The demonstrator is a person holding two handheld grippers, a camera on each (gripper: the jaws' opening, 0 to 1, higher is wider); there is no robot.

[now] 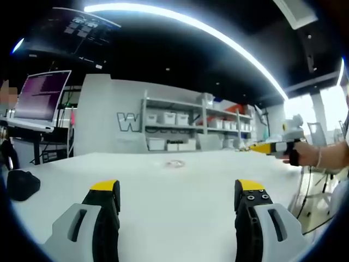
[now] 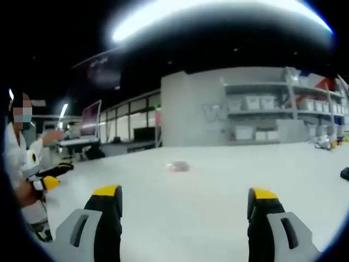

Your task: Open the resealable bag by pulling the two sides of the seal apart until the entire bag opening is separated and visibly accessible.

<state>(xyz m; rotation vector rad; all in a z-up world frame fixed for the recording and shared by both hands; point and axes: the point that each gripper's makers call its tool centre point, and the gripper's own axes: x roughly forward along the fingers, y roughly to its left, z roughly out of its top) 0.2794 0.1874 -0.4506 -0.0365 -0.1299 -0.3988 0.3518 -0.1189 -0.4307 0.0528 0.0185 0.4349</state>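
A small clear resealable bag [image 1: 175, 163] lies flat near the middle of the white table [image 1: 180, 218], well ahead of my left gripper [image 1: 179, 196], whose jaws stand wide apart with nothing between them. In the right gripper view the bag [image 2: 178, 166] looks blurred and lies far beyond my right gripper [image 2: 185, 204], which is open and holds nothing. The right gripper [image 1: 272, 147] also shows at the right edge of the left gripper view, held in a person's hand [image 1: 308, 155]. The left gripper [image 2: 52, 177] appears at the left of the right gripper view, held by the person.
A black object [image 1: 22, 184] rests on the table's left side. A monitor [image 1: 42, 97] stands on a desk at left. Shelves with white bins [image 1: 180, 123] line the back wall. Small items [image 2: 327, 143] lie at the table's far right.
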